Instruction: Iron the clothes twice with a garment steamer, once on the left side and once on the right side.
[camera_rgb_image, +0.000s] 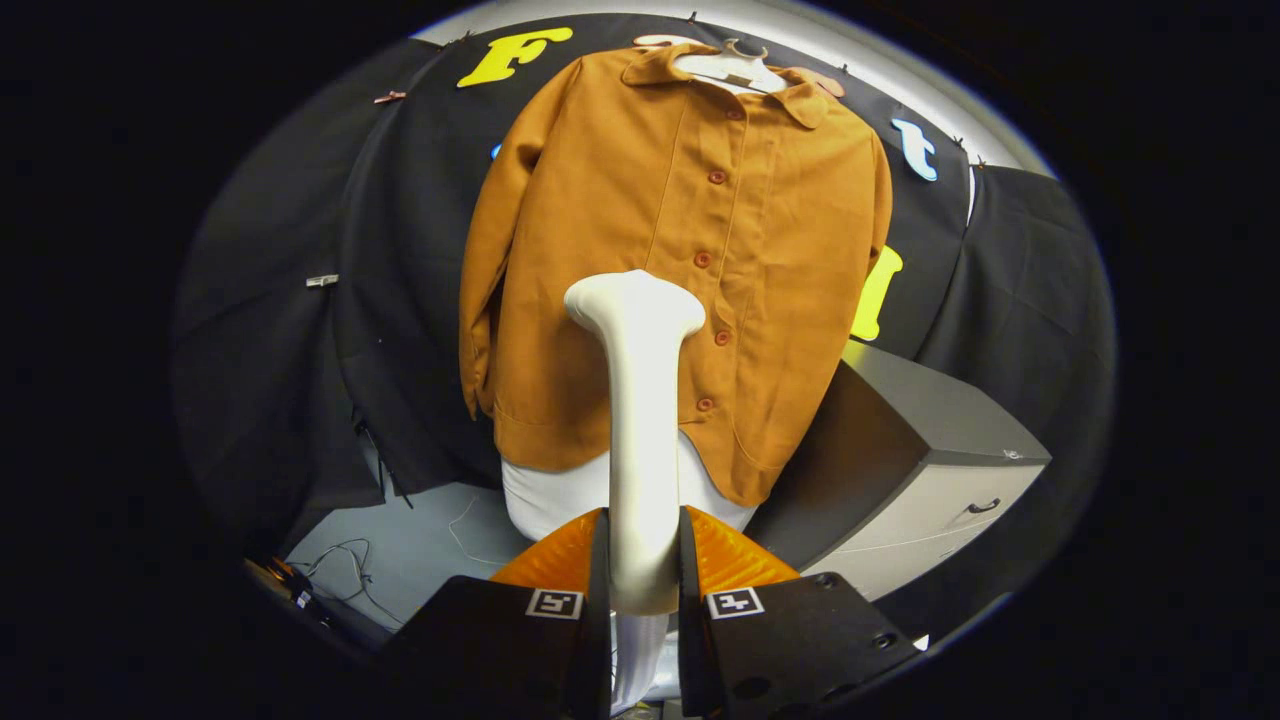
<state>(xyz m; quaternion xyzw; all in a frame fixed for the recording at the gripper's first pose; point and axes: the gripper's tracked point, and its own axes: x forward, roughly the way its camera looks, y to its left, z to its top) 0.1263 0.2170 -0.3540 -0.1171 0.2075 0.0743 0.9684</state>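
Black cloth drapes the booth wall across the back of the frame, and an orange-brown jacket hangs against it from a pale hanger at the upper centre, buttoned down the front, its hem ending a little above a white garment underneath. At the lower right stands a grey cabinet with a drawer handle; at the lower left, loose cables lie on the floor.

The gripper sits at the bottom centre, its two fingers pressed against either side of the white garment steamer, pinching the handle. The steamer rises straight up the middle of the frame, and its flared head lies over the lower centre of the jacket, just left of the button row. Whether the head touches the cloth cannot be told.

The pass in hand looks like a stroke on one half of the front, though how far it has gone cannot be judged. To do it well, I would keep the head flat to the fabric, move it slowly and evenly along the panel from chest to hem, stay clear of the buttons, and hold the grip firm so the handle does not twist. The sleeve side should get its share too.
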